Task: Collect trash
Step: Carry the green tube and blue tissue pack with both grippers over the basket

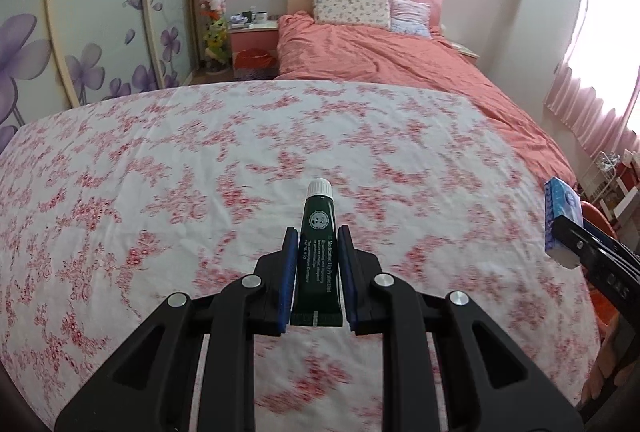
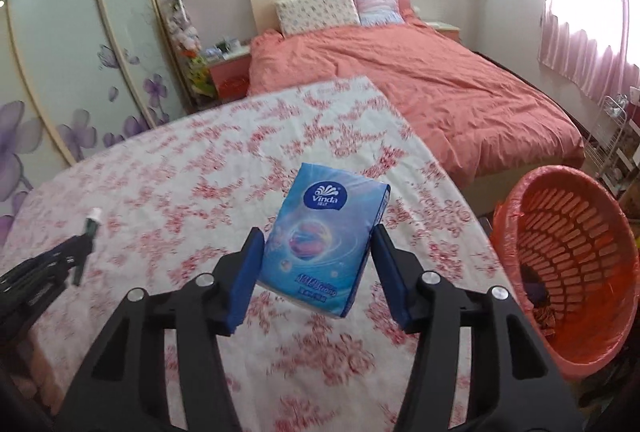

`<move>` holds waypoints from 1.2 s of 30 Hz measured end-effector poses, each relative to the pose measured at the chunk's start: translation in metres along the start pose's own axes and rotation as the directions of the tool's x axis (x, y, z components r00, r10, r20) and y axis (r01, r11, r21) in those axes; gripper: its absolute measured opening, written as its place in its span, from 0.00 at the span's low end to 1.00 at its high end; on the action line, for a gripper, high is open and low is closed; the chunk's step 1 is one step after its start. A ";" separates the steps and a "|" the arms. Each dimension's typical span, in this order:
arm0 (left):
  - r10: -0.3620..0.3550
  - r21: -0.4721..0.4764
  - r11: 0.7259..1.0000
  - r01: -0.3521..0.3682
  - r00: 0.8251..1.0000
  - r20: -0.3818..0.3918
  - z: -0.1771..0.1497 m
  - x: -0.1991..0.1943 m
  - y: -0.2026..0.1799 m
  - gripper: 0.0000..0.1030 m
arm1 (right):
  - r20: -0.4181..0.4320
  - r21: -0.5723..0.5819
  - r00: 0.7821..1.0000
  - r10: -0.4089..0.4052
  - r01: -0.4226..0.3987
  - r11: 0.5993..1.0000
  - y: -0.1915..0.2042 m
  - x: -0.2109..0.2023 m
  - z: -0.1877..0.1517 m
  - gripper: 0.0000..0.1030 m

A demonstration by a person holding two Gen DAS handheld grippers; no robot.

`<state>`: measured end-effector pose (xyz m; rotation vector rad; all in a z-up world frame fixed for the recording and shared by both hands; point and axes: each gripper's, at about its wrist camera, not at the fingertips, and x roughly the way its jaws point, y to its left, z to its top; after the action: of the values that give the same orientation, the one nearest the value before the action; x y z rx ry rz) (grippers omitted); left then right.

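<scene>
My left gripper point(image 1: 318, 234) is shut on a dark green tube with a white cap point(image 1: 317, 232) and holds it above the floral cloth point(image 1: 160, 172). My right gripper point(image 2: 320, 238) is shut on a blue Vinda tissue pack point(image 2: 322, 238), held above the same cloth. The pack also shows at the right edge of the left wrist view point(image 1: 560, 220). The left gripper with the tube shows at the left of the right wrist view point(image 2: 86, 232). An orange bin with a red liner point(image 2: 568, 264) stands to the right of the table, with some dark items at its bottom.
A bed with a salmon cover point(image 2: 420, 84) lies beyond the table. A wardrobe with purple flower doors point(image 1: 80, 44) lines the left wall. A nightstand point(image 1: 254, 32) stands by the bed. Pink curtains point(image 2: 580, 44) and a white wire rack point(image 2: 612, 136) are at the right.
</scene>
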<state>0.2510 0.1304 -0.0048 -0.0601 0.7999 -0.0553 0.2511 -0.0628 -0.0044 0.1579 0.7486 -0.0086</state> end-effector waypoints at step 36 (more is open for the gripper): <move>-0.418 0.281 0.862 0.421 0.905 -0.073 -0.023 -0.016 -0.269 0.20 | 0.205 0.253 0.958 -0.199 0.144 0.957 -0.223 -0.117 -0.039 0.53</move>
<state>0.2159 -0.1377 0.0110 0.0468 0.7691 -0.5897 0.1244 -0.2829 0.0161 0.3128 0.5264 -0.2797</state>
